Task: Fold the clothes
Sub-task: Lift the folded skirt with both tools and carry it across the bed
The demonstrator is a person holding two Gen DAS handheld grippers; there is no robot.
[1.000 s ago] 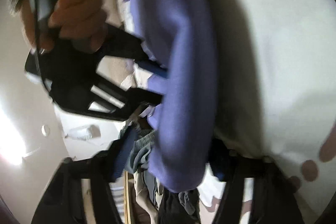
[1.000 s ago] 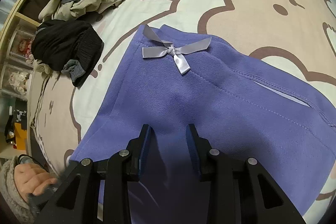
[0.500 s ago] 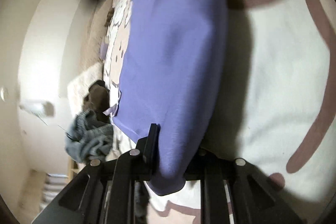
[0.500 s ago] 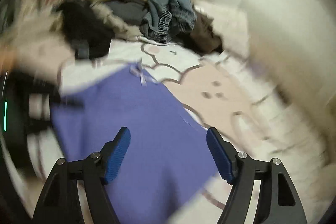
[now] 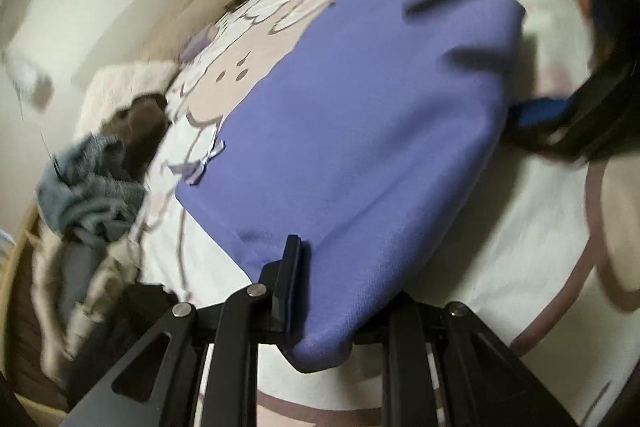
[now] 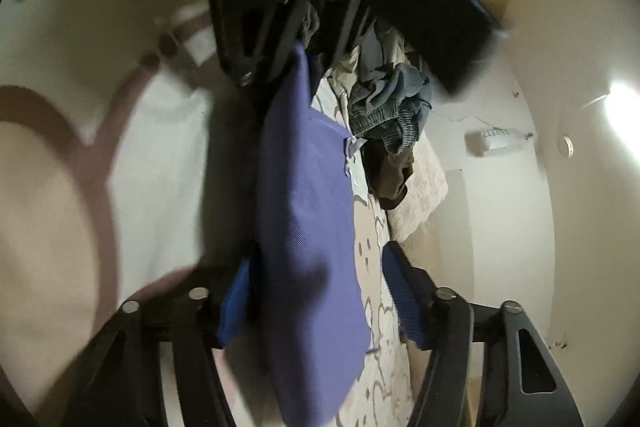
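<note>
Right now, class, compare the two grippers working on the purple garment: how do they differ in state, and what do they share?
The left gripper is shut on a corner of the purple garment; the right gripper is open, its fingers apart on either side of the cloth. The left pinches a corner, the right straddles the opposite end. Both have black frames and blue pads.

We see a purple garment (image 5: 360, 131) of plain knit cloth, folded over on itself so that it forms a thick, smooth slab with a rounded folded edge. A small pale satin bow (image 5: 210, 157) sits at one corner of it. The garment lies partly on the cartoon-print bedsheet (image 5: 520, 227), with its near corner lifted off the sheet. From the right wrist camera we see the same garment (image 6: 308, 211) edge-on, as a long band running away over the sheet, the bow (image 6: 352, 151) along its right edge.
</note>
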